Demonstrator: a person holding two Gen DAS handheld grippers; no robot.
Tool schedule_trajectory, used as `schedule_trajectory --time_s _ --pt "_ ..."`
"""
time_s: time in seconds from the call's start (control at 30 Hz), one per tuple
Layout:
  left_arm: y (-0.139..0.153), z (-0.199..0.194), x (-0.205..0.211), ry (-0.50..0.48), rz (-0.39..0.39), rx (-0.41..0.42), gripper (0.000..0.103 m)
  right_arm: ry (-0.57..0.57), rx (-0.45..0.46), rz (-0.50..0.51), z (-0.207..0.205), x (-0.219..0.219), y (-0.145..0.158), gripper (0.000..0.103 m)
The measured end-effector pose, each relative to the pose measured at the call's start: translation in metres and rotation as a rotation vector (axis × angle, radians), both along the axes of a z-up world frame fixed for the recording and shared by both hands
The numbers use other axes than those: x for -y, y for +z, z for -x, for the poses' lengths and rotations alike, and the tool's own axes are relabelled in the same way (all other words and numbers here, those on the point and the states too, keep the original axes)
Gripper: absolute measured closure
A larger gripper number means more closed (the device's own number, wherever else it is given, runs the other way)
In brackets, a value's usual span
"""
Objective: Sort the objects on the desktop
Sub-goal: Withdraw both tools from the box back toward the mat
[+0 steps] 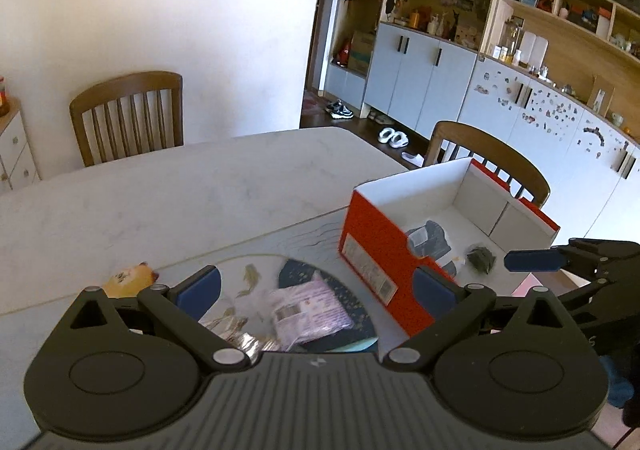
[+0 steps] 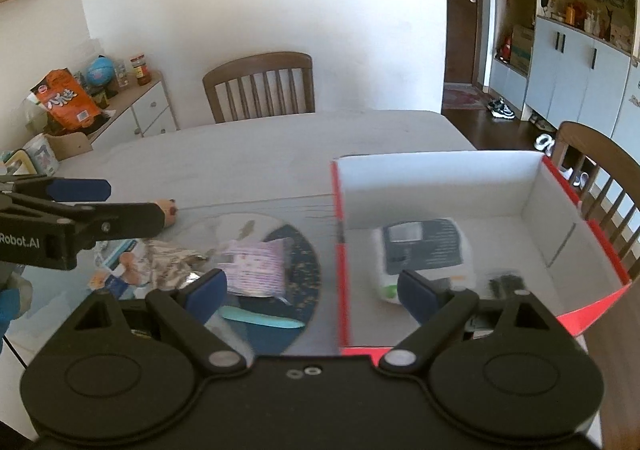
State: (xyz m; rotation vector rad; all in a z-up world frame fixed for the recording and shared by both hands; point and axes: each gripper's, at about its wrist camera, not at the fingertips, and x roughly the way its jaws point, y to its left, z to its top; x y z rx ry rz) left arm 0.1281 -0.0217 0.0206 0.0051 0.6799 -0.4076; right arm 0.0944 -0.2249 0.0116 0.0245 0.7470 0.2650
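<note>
Between the blue pads of the left gripper nothing is held: its jaws stand wide above a pale pink printed plastic packet lying on a round dark blue mat. Beside it the right gripper is spread wide too and carries nothing, straddling the near wall of the red cardboard box with a white inside, which sits at the right of the pale marble-look table.

Risks, as I judge them: a pad could catch the box's wall and shove or tip it, since the right jaws hang on both sides of it; and a descent on the pink packet may snag the crumpled silver foil wrapper touching its left side, dragging 2 things at once. The 2 grippers are near each other and could collide.

The box already holds a white pouch with a dark label and a small dark object (too blurred to name). Left of the mat lies a small yellowish soft toy, partly hidden.
</note>
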Motion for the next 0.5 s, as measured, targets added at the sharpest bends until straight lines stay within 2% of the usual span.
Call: schedule_trajectory --time_s 0.37,0.5 --pt "-0.01 0.028 -0.053 0.075 -0.034 0.114 0.001 0.019 0.011 0.025 0.011 -0.054 -0.009 0.011" --pt "-0.022 0.032 -0.068 0.077 -0.041 0.093 0.001 0.02 0.01 0.041 0.013 -0.07 -0.016 0.011"
